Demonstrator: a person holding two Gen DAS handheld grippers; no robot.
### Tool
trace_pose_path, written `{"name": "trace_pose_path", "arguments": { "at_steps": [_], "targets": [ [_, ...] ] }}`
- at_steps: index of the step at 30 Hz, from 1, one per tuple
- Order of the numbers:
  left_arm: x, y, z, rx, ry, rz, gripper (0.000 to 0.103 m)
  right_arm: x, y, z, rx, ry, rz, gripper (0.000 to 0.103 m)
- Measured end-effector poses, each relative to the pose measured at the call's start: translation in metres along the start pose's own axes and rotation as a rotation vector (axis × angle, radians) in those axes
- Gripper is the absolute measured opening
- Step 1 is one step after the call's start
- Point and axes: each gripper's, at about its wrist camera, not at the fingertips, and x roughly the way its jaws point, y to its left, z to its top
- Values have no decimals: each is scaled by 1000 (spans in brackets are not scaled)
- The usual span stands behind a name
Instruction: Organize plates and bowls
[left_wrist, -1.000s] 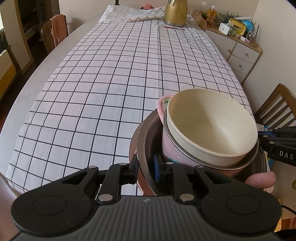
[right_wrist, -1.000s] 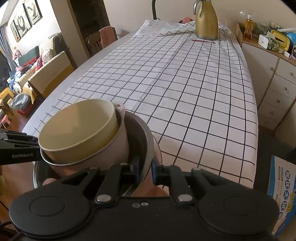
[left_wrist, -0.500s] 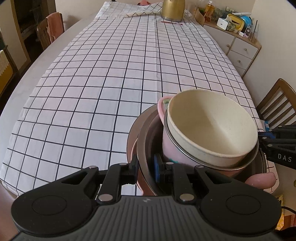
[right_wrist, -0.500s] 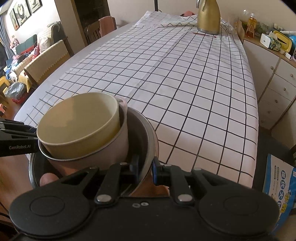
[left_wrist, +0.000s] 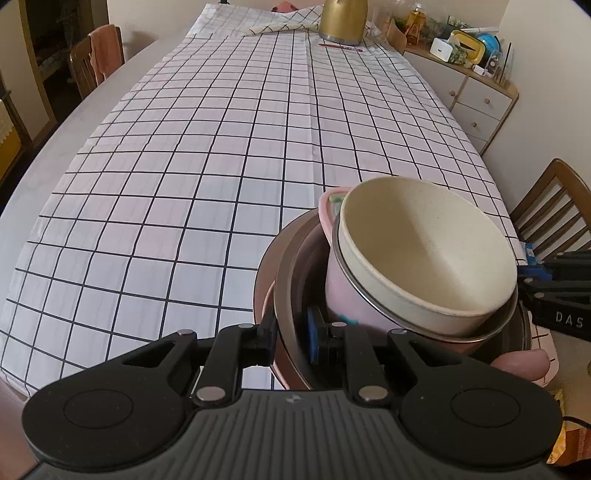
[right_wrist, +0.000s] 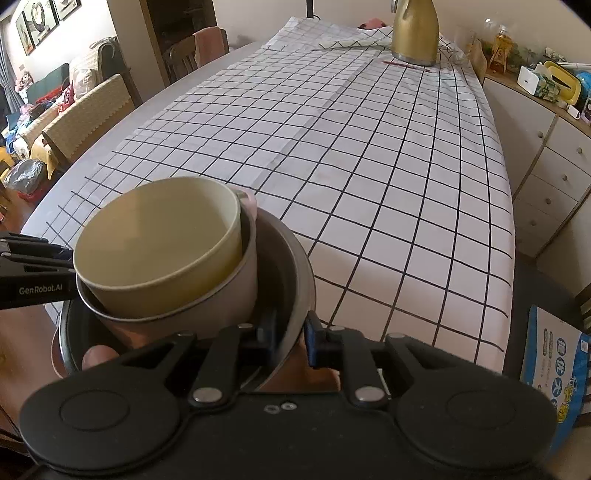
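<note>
A cream bowl (left_wrist: 424, 251) (right_wrist: 155, 236) sits tilted inside a pink bowl (left_wrist: 343, 295) (right_wrist: 221, 306). Both rest in a steel bowl (left_wrist: 295, 288) (right_wrist: 291, 273), with a brownish-pink plate rim (left_wrist: 263, 295) under it. The stack is at the near edge of the checked tablecloth (left_wrist: 221, 166). My left gripper (left_wrist: 291, 332) (right_wrist: 70, 266) is shut on the steel bowl's left rim. On the opposite rim, the jaws of my right gripper (right_wrist: 291, 332) (left_wrist: 522, 280) are opening, with the rim still between the pads. A fingertip (left_wrist: 517, 362) shows under the stack.
A gold kettle (left_wrist: 343, 18) (right_wrist: 415, 33) and a red pencil (left_wrist: 340, 46) lie at the table's far end. A drawer cabinet (left_wrist: 476, 99) and a wooden chair (left_wrist: 554, 206) stand on the right. More chairs (right_wrist: 88, 114) line the left. A blue package (right_wrist: 554, 369) lies on the floor.
The right gripper's fingers have spread slightly around the steel bowl's rim. The left grip is unchanged. Both views have crept a little over the table, with the stack still between the grippers.
</note>
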Motion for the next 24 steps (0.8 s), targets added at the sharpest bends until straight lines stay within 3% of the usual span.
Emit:
{"name": "trace_pose_path", "arguments": {
  "at_steps": [5,12,16,19,20,24],
  "targets": [
    [2,4,0,-18,9,-18,15,1,2,-1,0,25,-4,23],
    [-2,10,3,-33,9,-33,19,-8,1,-3,35,5,-19,45],
    [-9,13,3,-29,-14,-29,32,-19,3,-4,34,-25,-17,56],
    [-18,13,1,-30,-51,-3,59,-28,4,-4,25,-56,-22,65],
    [-21,13,1,-32,-65,4,63,-32,4,-4,23,-67,-22,66],
    [-32,15,0,-42,-89,24,63,-43,6,-2,6,-103,-11,76]
  ]
}}
